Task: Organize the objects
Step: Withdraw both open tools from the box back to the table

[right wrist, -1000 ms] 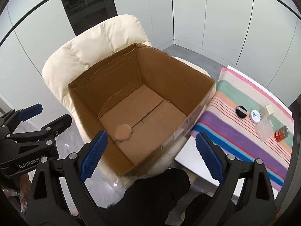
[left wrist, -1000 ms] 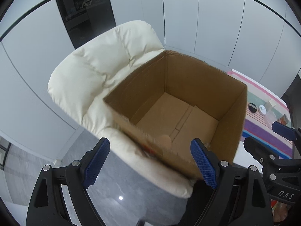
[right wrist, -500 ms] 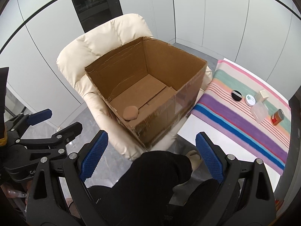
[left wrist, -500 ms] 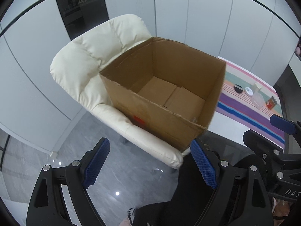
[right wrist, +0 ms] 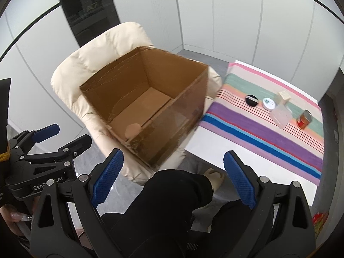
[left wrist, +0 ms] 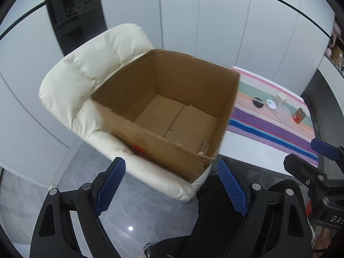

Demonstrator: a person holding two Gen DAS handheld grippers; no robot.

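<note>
Nearest the lenses, the left tool [left wrist: 169, 190] and the right tool [right wrist: 173, 179] both hang with their blue pads spread wide apart and nothing between them; each points steeply down over the person's dark-clothed lap [right wrist: 172, 197] and the grey floor [left wrist: 129, 204].

Just beyond stands the cardboard box [right wrist: 146, 107], open at the top, resting on the seat of a cream padded chair [right wrist: 96, 64]; a small round tan thing [right wrist: 132, 129] lies on the box floor close to the near wall, and what it is I cannot tell.

Further off and to the right, the tabletop [right wrist: 215, 148] carries a striped cloth [right wrist: 258, 133], and on that cloth sit the things seemingly waiting to be sorted: a black round lid or compact [right wrist: 251, 100], a white round tin [right wrist: 268, 103], a pale block-shaped box [right wrist: 283, 96], a clear container [right wrist: 281, 116] and a red can [right wrist: 304, 119]; they stand close together, well apart from both tools.

The risks, as I judge them, lie ahead. The items crowd one another, so a wide tool coming down on one may knock its neighbour, and the red can looks tilted and could roll. The clear container may be slippery or thin-walled, so a hard squeeze could pop it free. The box sits on soft padding, perhaps not quite level, so a bump to its rim might tip or slide it off the chair.
</note>
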